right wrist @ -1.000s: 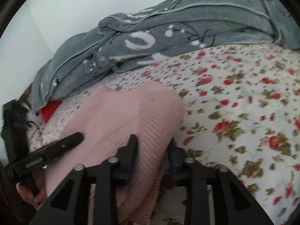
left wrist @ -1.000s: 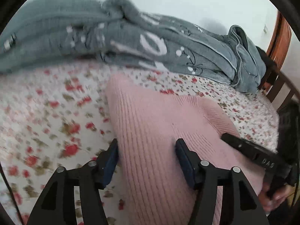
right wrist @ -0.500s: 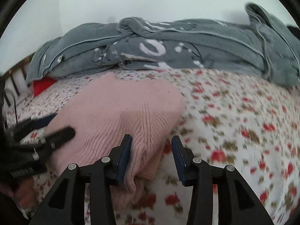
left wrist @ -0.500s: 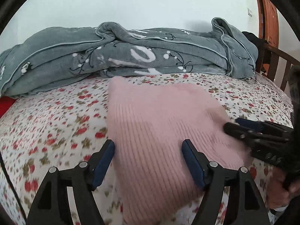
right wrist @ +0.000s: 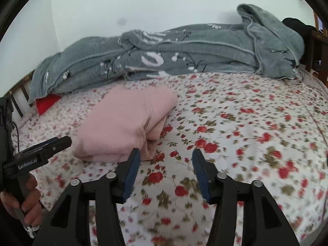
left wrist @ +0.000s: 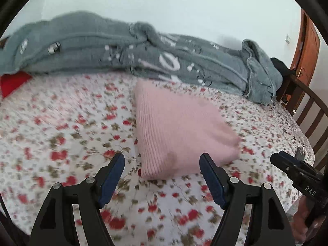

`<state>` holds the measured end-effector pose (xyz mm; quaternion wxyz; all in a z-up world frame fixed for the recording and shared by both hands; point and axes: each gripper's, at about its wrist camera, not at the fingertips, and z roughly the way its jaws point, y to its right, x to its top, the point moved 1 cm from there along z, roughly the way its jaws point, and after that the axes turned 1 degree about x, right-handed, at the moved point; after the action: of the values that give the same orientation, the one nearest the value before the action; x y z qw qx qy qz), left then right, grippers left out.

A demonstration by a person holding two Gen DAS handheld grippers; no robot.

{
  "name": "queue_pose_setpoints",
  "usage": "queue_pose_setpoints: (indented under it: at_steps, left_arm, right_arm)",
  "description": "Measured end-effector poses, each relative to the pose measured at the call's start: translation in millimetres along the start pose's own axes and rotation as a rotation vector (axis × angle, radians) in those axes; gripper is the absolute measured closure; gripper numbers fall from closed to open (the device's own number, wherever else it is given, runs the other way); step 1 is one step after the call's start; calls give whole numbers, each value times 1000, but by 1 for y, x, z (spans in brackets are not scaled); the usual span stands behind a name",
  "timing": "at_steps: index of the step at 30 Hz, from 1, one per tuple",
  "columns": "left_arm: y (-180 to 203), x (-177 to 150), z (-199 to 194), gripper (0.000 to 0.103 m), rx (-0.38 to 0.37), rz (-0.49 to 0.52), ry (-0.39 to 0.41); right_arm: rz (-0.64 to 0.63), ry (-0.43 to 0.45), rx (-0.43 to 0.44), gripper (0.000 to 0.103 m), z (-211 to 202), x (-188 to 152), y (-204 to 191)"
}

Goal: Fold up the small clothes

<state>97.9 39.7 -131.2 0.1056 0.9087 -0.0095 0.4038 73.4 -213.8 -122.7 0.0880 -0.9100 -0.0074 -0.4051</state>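
A pink knit garment lies folded into a compact stack on the floral bedsheet; it also shows in the right wrist view. My left gripper is open and empty, just short of the stack's near edge. My right gripper is open and empty, to the right of the stack's near corner. Each gripper appears at the edge of the other's view, the right one and the left one.
A rumpled grey blanket lies along the far side of the bed against the white wall. A red item sits at the far left. A wooden bed rail and a door stand at the right.
Both grippers have let go of the pink garment, opened wider and drawn back toward me. The folded stack stays flat on the sheet.
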Motion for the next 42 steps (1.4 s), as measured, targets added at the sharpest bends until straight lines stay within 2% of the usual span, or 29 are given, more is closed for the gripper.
queue_pose_setpoints:
  at_steps: [8, 12, 15, 27, 42]
  left_arm:
    - [19, 5, -77, 20, 87, 40, 86]
    - [26, 5, -101, 17, 113, 53, 114]
    - [29, 5, -112, 14, 118, 58, 126]
    - [41, 5, -127, 14, 116, 62, 150]
    - [38, 5, -126, 14, 118, 58, 145]
  right_arm:
    - [-21, 50, -36, 30, -68, 7, -17]
    - [-32, 80, -72, 10, -92, 7, -21]
    - [-52, 112, -109, 3, -105, 5, -22]
    - [-38, 122, -123, 2, -123, 4, -17]
    - [-9, 131, -109, 2, -131, 5, -17]
